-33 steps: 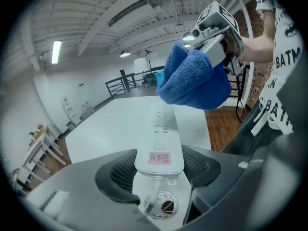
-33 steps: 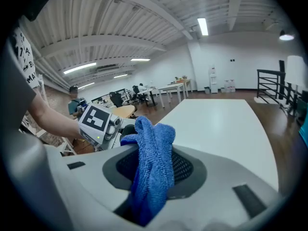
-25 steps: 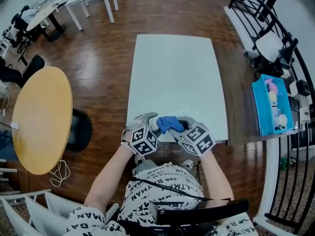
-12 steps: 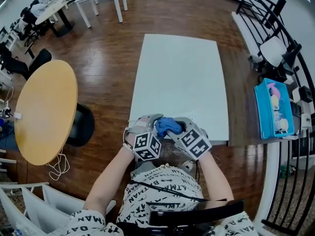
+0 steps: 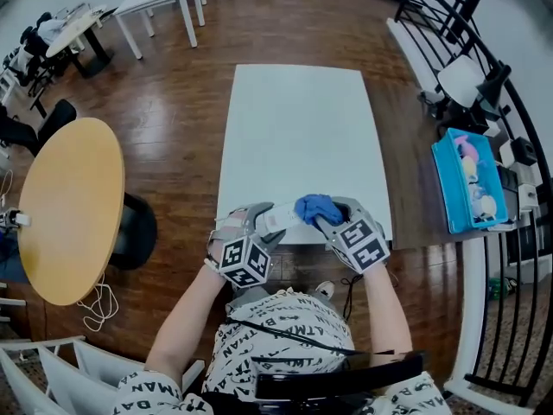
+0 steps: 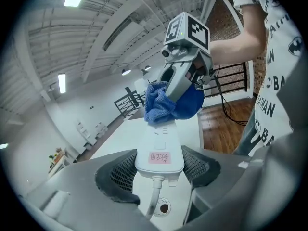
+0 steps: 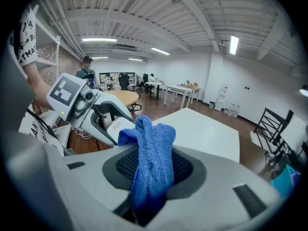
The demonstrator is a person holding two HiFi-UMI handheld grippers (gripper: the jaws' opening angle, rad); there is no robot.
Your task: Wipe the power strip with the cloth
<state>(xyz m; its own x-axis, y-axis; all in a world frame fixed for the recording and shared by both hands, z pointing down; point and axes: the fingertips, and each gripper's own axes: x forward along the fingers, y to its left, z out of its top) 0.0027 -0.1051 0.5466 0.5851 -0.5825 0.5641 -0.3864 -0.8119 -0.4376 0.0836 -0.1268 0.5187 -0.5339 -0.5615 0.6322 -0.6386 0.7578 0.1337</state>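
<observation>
Head view: you hold both tools close together over the near edge of the white worktop [image 5: 294, 128], right in front of your body. Your left tool [image 5: 262, 220] is clamped on the power strip [image 5: 282, 215], pads pressing both long sides near the cord end. In the left gripper view the strip is white, points away from you along the jaws, pink label face up, and the cord drops from its near end. I cannot tell whether the strip rests on the worktop or sits just above it.

Your right tool [image 5: 331, 218] is closed on the blue cloth [image 5: 317, 207]. In the right gripper view the cloth is bunched between the jaws and sticks up past the tips. The cloth sits on the strip's far end, touching its top face, with the right tool coming in from above and across the strip. The two marker cubes face up, one on each side of the strip.

A round wooden table [image 5: 69, 206] stands on the wood floor to your left. A blue tray [image 5: 449, 188] with small items sits to your right, well apart from the worktop.
</observation>
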